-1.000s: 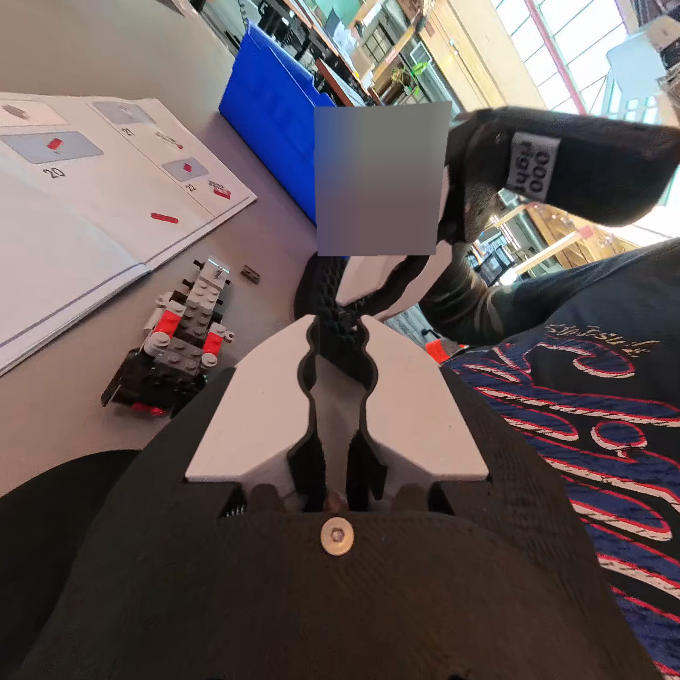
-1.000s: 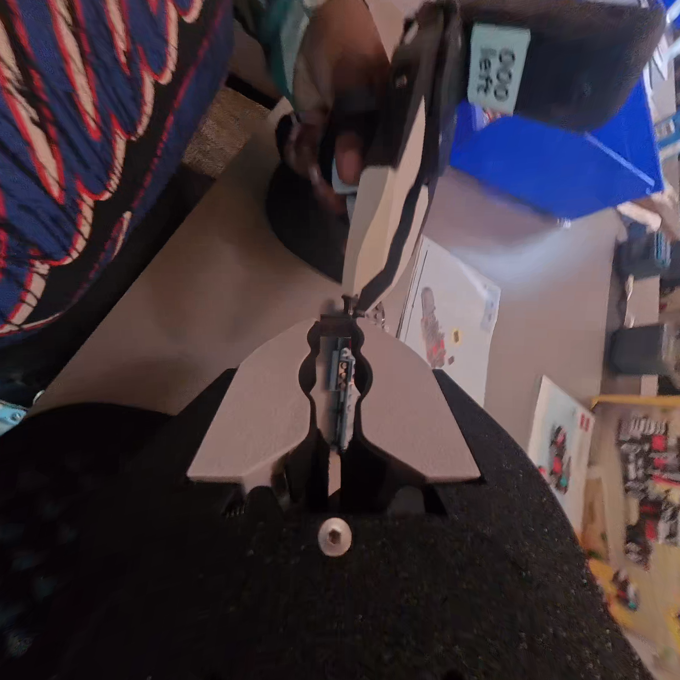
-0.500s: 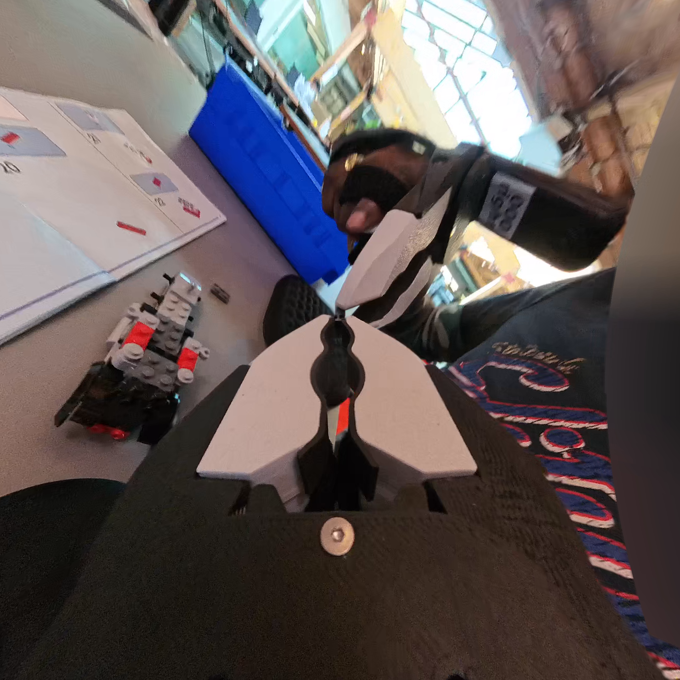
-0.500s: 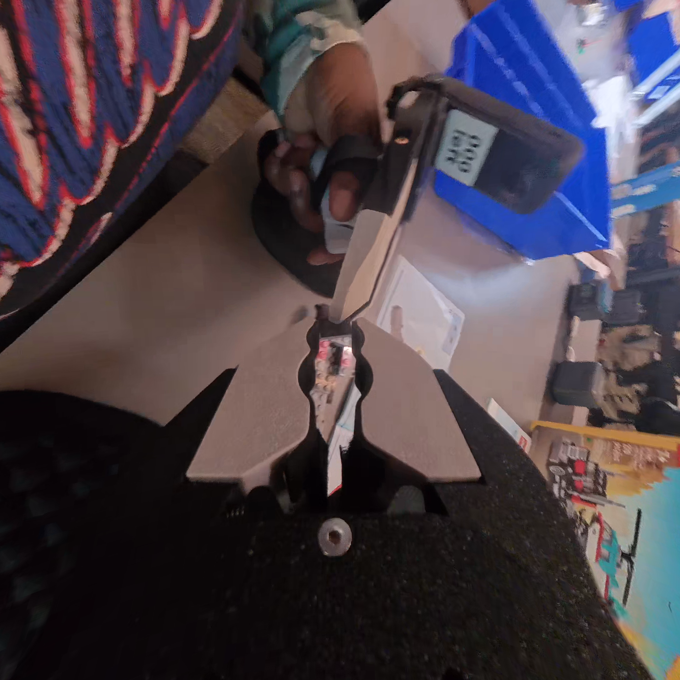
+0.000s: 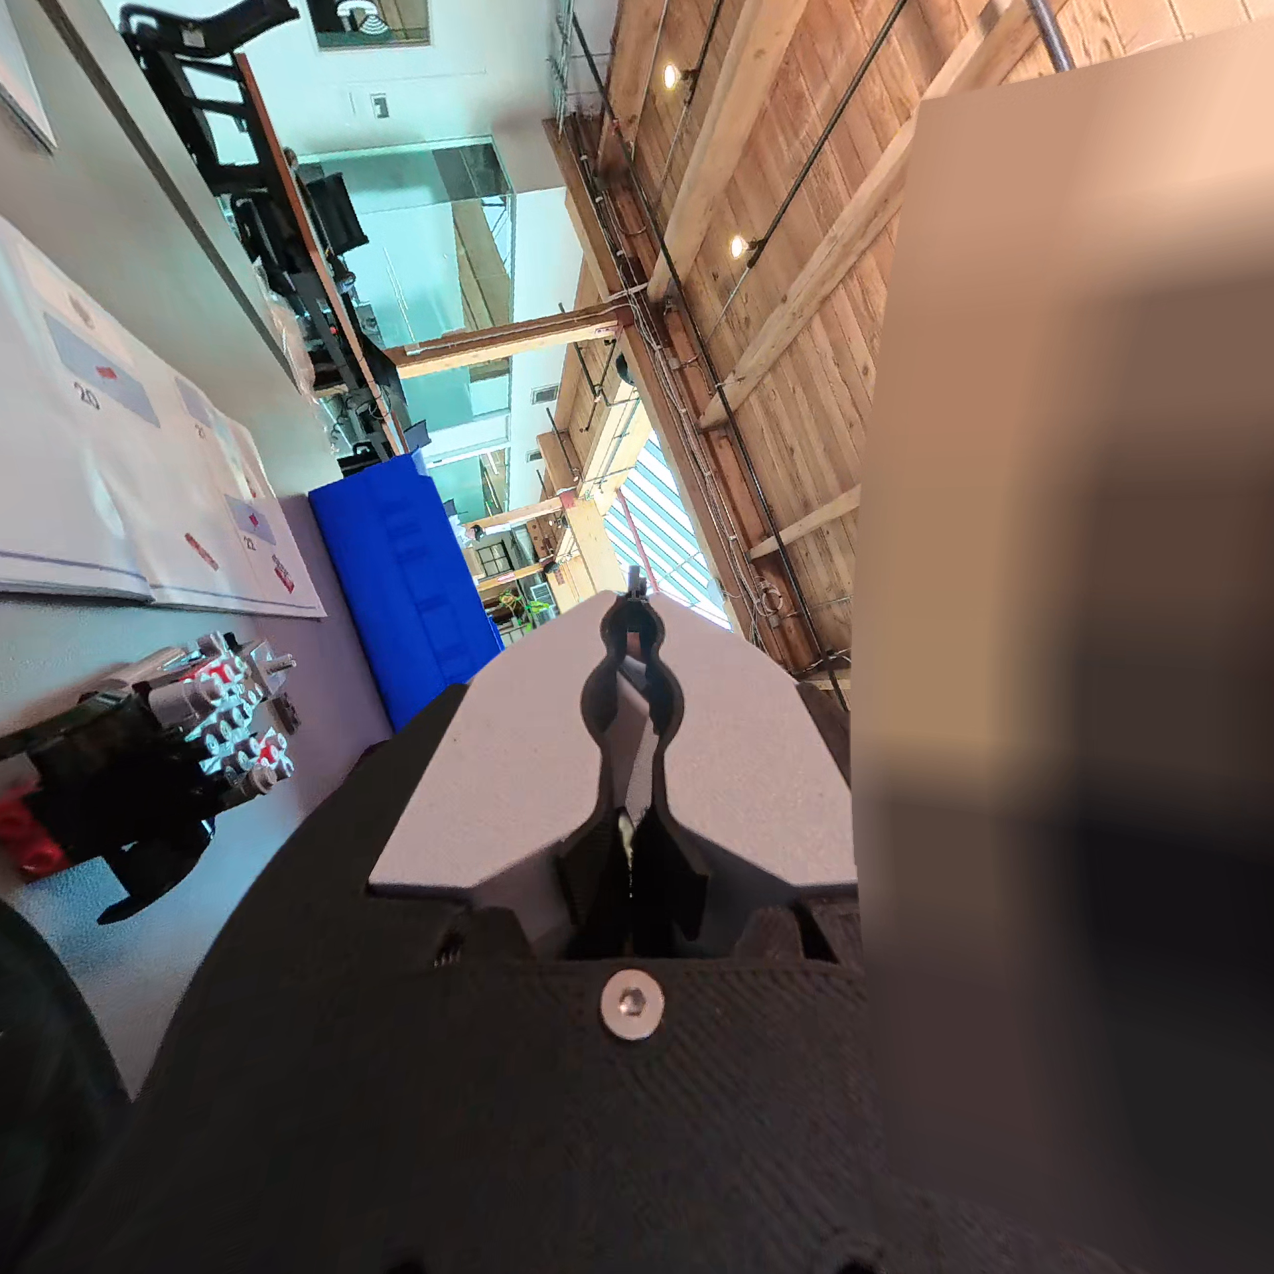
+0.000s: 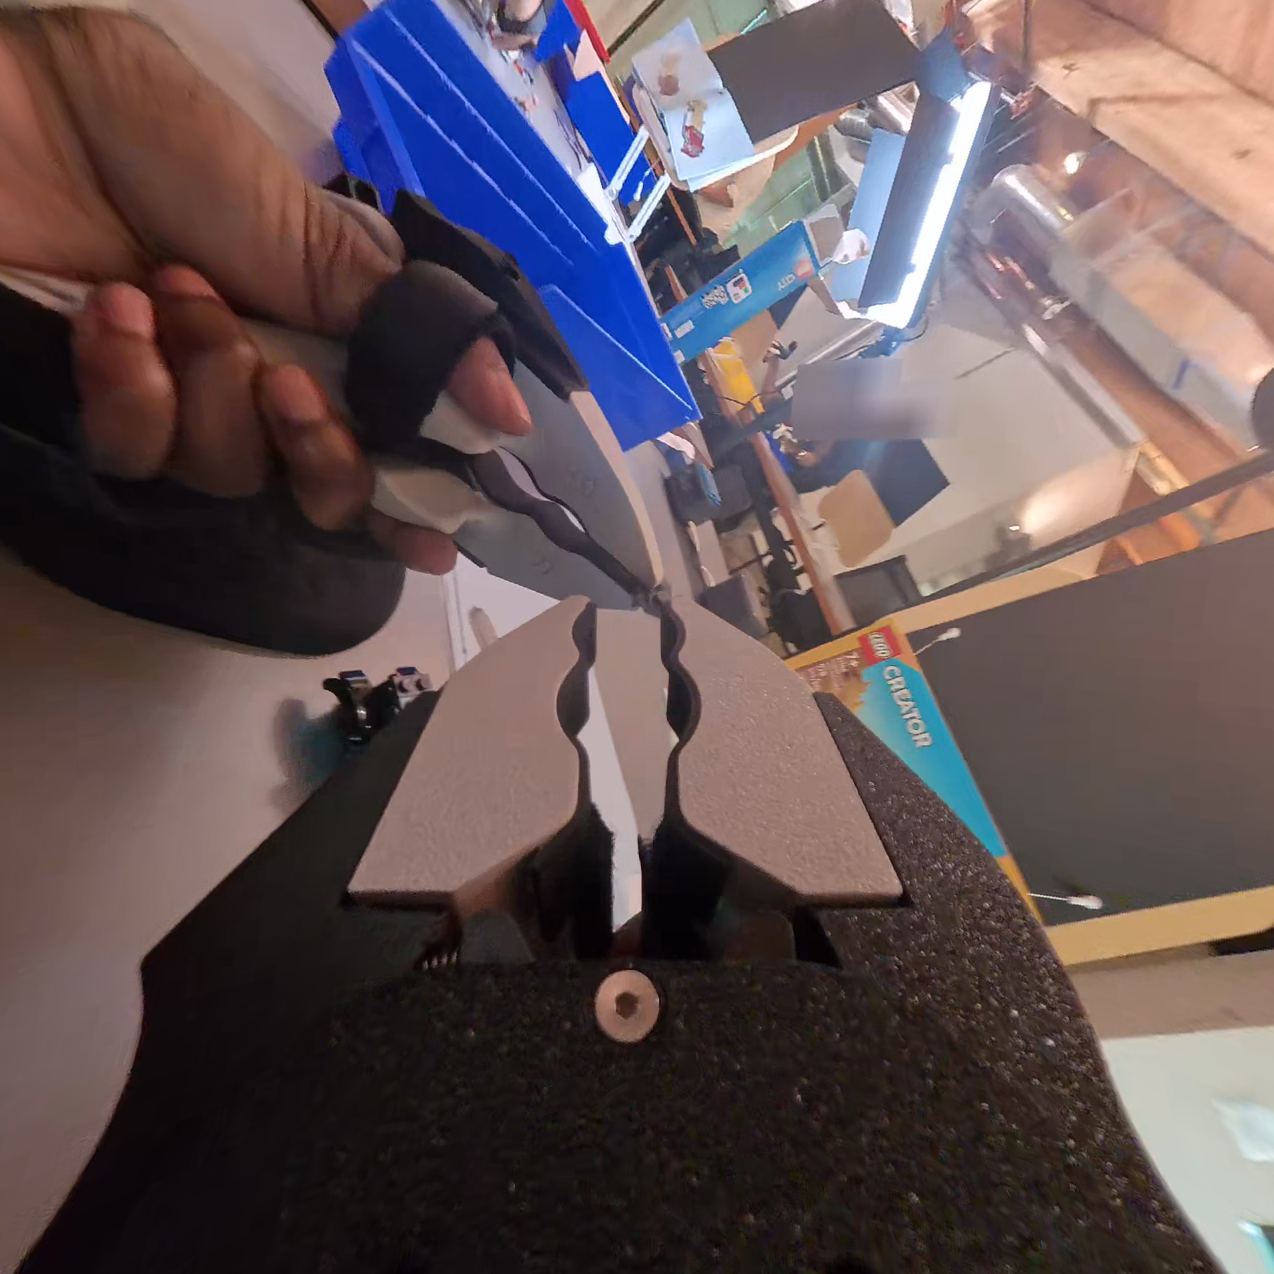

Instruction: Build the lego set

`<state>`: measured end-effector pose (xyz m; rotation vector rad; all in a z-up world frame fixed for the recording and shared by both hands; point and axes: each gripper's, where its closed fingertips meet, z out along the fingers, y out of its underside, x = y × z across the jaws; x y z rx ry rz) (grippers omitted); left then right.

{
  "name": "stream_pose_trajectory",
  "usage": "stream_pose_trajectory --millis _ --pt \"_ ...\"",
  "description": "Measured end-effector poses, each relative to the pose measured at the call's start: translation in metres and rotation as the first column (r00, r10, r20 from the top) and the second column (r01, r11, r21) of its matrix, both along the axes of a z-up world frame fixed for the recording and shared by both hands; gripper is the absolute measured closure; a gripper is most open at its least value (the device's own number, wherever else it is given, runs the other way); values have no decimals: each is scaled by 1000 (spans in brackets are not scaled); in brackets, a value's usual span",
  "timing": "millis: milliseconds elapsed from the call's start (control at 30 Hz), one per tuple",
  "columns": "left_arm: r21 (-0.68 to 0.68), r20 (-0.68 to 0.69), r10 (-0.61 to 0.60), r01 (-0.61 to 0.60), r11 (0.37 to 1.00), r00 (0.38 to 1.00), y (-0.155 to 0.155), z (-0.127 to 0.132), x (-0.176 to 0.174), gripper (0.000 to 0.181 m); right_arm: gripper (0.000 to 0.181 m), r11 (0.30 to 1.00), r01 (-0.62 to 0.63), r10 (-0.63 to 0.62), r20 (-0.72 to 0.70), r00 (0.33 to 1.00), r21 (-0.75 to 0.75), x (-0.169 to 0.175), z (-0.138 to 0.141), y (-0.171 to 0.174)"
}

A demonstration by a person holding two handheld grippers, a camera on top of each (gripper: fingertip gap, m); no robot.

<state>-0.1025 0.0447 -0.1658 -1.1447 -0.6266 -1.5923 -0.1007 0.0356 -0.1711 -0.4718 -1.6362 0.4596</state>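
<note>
Your two grippers meet tip to tip above the table.

Your lego car (image 5: pixel 158 744) sits on the table, left. Your left gripper (image 5: pixel 633 607) is pinched on a tiny dark piece (image 5: pixel 635 580). Your right gripper (image 6: pixel 624 610) is a little apart, holding nothing.

left gripper (image 5: pixel 634 598): matt grey plastic fingers, rough black printed body, shiny metal screw (image 5: pixel 632 1010); booklet (image 5: pixel 124 482): smooth white paper; bin (image 5: pixel 407 586): glossy blue plastic; lego model (image 5: pixel 152 737): shiny plastic; ceiling (image 5: pixel 758 241): bare wood
</note>
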Motion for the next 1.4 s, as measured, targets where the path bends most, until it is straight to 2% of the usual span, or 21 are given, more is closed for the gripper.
stream_pose_trajectory --millis 133,300,367,467,567,633,700,767,833,867,900,933,1033,1200,1300,1400 --pt "-7 10 -4 4 1000 1000 0 -2 0 178 167 994 37 -37 -5 999 102 -4 1 2" --pt "-11 24 -9 9 1000 1000 0 -5 1 178 171 992 37 -39 12 999 117 -4 -1 3" --pt "-3 11 -22 22 1000 1000 -1 -5 2 178 171 997 11 -13 21 1000 76 -2 0 2" --pt "52 -70 -44 47 998 997 -5 0 3 169 172 994 -99 101 47 994 -52 3 2 -3" --pt "118 -307 -52 92 989 950 -11 3 7 157 172 923 -285 311 66 948 -260 13 3 -14" --pt "156 -526 -41 144 977 850 -17 -1 13 153 172 832 -383 440 58 896 -401 20 3 -17" --pt "210 -728 33 177 961 685 -23 -5 18 155 173 732 -438 537 46 843 -523 25 1 -18" --pt "264 -884 155 197 944 441 -25 -9 21 158 179 650 -464 597 27 802 -602 29 0 -18" --pt "316 -943 277 227 921 186 -24 -13 23 163 179 576 -476 630 -10 776 -664 32 2 -18" --pt "329 -944 318 249 911 85 -24 -15 25 164 179 550 -480 637 -29 770 -684 33 3 -18" --pt "331 -941 338 267 905 18 -24 -18 27 165 179 541 -481 635 -40 771 -690 33 4 -17" --pt "330 -938 346 275 903 -12 -23 -19 29 167 179 546 -477 632 -36 774 -689 33 2 -17" --pt "349 -926 374 265 899 -48 -20 -20 30 172 179 562 -462 626 -12 780 -686 34 -4 -19" --pt "382 -881 442 298 875 -167 -21 -22 36 177 179 556 -450 624 -7 782 -699 39 -7 -20" --pt "350 -863 438 327 878 -252 -22 -30 37 178 176 617 -411 571 22 821 -671 42 -12 -17" --pt "315 -841 432 354 881 -325 -21 -41 38 178 173 743 -352 491 107 864 -570 46 -22 -14"
